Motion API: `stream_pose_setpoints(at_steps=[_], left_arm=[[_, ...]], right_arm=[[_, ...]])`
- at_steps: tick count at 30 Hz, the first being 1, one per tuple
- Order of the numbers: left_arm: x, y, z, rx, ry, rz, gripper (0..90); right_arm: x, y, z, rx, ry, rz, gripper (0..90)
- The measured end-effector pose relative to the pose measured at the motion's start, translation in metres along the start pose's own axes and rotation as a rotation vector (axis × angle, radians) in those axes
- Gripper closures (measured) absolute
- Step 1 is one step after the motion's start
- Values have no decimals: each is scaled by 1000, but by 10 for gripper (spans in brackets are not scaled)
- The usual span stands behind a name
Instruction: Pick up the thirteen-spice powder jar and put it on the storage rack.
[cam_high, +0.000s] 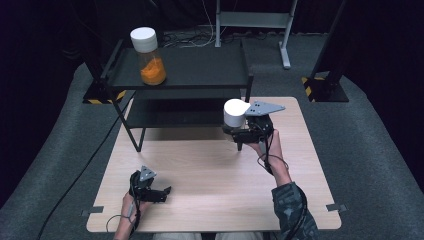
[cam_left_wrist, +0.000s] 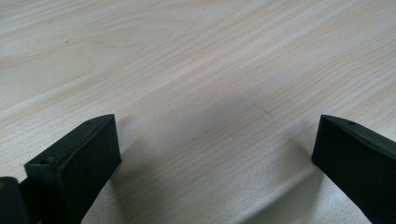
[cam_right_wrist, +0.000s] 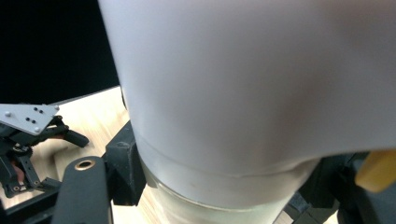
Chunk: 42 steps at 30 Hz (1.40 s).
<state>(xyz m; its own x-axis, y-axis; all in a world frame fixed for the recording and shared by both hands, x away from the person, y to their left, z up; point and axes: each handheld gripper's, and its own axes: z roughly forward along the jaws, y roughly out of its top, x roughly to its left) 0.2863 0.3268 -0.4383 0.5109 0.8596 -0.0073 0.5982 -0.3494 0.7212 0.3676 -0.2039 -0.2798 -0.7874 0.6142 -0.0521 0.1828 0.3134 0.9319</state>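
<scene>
My right gripper (cam_high: 239, 131) is hanging over the far right part of the table (cam_high: 210, 200), its jaws sitting either side of a capped jar (cam_high: 235, 113), just before the two-tier rack (cam_high: 185, 87). Another jar (cam_high: 147, 55) is standing on the rack's top shelf, left end. My left gripper (cam_high: 162, 192) is resting near the table's front left edge.

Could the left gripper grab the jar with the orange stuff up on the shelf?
Probably not from there. The left gripper rests open on the table's near edge, while the orange-filled jar stands on the black shelf's top tier, far across.
</scene>
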Motion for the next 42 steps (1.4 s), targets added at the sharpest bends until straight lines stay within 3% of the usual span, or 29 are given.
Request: stream_pose_setpoints(at_steps=[42], left_arm=[[0,0,0,0,0,0,5]], right_arm=[[-10,48,-18,-16,14,-16,307]])
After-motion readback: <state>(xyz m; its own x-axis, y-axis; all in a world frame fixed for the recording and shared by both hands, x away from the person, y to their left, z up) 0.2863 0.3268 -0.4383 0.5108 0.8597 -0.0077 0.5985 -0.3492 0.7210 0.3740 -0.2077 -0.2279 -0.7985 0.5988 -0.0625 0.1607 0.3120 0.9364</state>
